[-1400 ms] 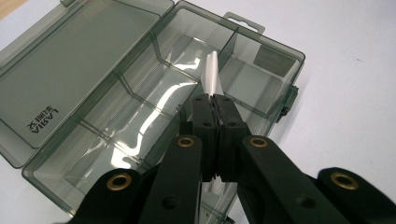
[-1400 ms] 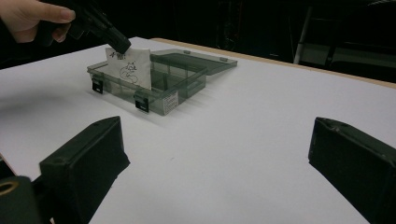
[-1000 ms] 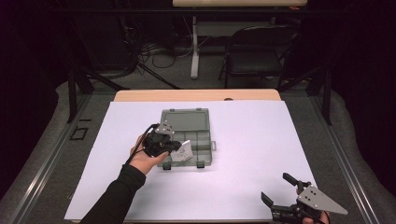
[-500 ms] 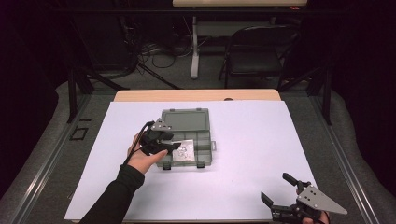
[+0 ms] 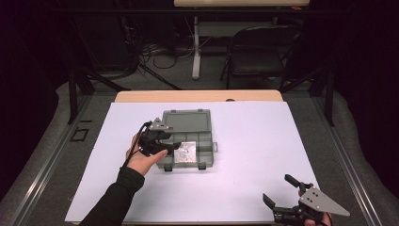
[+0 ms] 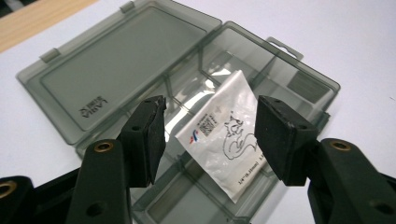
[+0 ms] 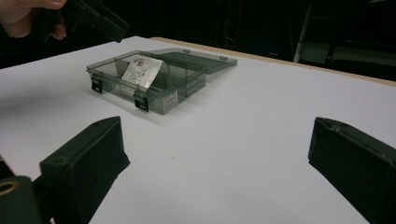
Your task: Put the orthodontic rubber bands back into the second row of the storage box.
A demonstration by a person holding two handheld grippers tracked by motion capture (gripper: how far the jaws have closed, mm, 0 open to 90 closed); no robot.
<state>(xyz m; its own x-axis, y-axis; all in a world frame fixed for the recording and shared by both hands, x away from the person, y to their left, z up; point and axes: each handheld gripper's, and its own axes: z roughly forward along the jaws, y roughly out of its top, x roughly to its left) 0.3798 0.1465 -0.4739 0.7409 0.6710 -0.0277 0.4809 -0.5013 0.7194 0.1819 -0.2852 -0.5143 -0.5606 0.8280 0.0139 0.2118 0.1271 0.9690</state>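
Note:
A smoky clear plastic compartment box (image 5: 208, 147) lies open at the middle of the white table, its lid (image 5: 186, 121) flat behind it. A small white foil packet (image 5: 187, 151) with a squirrel drawing (image 6: 233, 135) lies tilted across the box's compartments. My left gripper (image 5: 172, 148) hovers at the box's left side. Its jaws have just been opening and stand apart above the packet without pressing it (image 6: 210, 135). My right gripper (image 5: 278, 195) rests open at the table's near right corner, nothing between its fingers (image 7: 219, 158). From there the box (image 7: 161, 100) and packet (image 7: 142, 70) lie ahead.
White sheet (image 5: 263, 136) covers the table; a wooden edge (image 5: 197, 96) shows at the far side. A chair (image 5: 256, 61) and stands with cables are on the floor beyond. A hand with the left gripper (image 7: 93, 16) sits at the top left of the right gripper view.
The left gripper's jaws have opened and let go of the packet, which now lies in the box. The right gripper has not moved.

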